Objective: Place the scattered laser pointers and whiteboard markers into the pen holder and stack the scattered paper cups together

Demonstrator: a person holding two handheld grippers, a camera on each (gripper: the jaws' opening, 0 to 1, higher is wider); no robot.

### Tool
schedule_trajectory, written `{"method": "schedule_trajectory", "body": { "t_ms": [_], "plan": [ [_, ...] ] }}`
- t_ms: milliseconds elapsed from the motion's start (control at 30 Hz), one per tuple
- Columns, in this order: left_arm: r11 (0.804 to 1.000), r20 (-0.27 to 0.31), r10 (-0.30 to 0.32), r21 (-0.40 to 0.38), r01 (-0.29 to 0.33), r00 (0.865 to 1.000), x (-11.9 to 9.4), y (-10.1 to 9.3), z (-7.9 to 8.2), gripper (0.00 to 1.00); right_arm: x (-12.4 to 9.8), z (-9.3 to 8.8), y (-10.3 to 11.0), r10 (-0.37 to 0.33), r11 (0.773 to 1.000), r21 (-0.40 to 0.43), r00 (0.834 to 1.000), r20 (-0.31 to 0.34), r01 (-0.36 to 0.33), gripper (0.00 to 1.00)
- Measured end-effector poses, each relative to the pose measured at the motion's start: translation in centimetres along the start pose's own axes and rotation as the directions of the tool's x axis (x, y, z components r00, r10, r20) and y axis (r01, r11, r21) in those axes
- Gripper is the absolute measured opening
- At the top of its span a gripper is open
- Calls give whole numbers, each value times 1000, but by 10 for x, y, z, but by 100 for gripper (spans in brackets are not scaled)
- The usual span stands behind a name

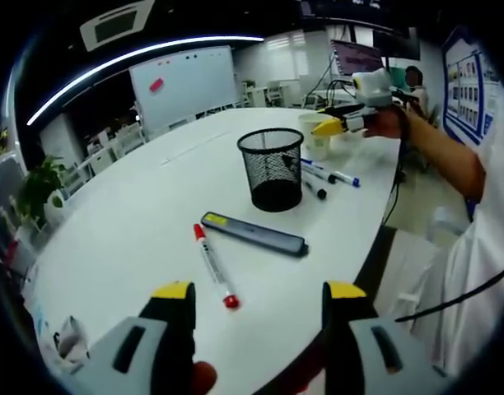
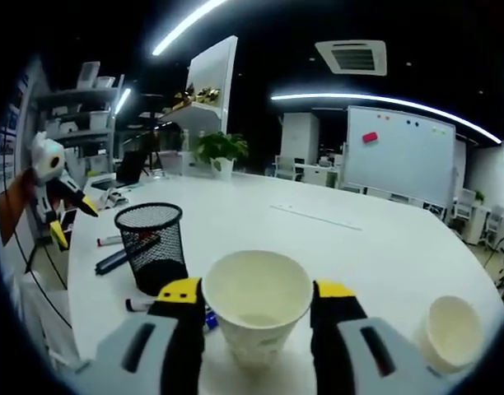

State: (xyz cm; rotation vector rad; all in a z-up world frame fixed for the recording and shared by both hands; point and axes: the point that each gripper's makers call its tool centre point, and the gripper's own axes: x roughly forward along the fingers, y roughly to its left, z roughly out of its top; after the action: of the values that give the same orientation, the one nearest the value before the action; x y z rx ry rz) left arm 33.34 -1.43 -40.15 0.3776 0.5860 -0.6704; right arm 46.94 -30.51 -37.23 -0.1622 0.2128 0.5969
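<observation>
My left gripper [image 1: 259, 292] is open over the near table edge, with nothing between its jaws. Just ahead of it lie a red-capped whiteboard marker [image 1: 213, 265] and a dark laser pointer [image 1: 254, 234]. The black mesh pen holder [image 1: 271, 169] stands upright beyond them, with blue-capped markers [image 1: 330, 174] behind it. In the right gripper view, a white paper cup [image 2: 256, 304] stands upright between the jaws of my right gripper [image 2: 257, 290], which touch it on both sides. A second paper cup [image 2: 454, 329] stands to its right. The pen holder [image 2: 151, 243] is to the left of the held cup.
The round white table [image 1: 137, 214] has a curved edge close to the person's white sleeve [image 1: 483, 247]. Whiteboards, chairs and a potted plant [image 2: 221, 148] stand beyond the table. The left gripper [image 2: 63, 210] enters the right gripper view from the left.
</observation>
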Motion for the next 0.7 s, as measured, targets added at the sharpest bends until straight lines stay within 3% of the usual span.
{"method": "schedule_trajectory", "body": {
  "t_ms": [300,700],
  "plan": [
    [1000,-2,1,0,-1,1000,1,1,0,62,1,0,-8,-3,1000,0,1000,5,3,51],
    [1000,-1,1,0,-1,1000,0,1,-1,62,-6,10,2,-16,1000,12,1000,26,16,50]
  ]
}}
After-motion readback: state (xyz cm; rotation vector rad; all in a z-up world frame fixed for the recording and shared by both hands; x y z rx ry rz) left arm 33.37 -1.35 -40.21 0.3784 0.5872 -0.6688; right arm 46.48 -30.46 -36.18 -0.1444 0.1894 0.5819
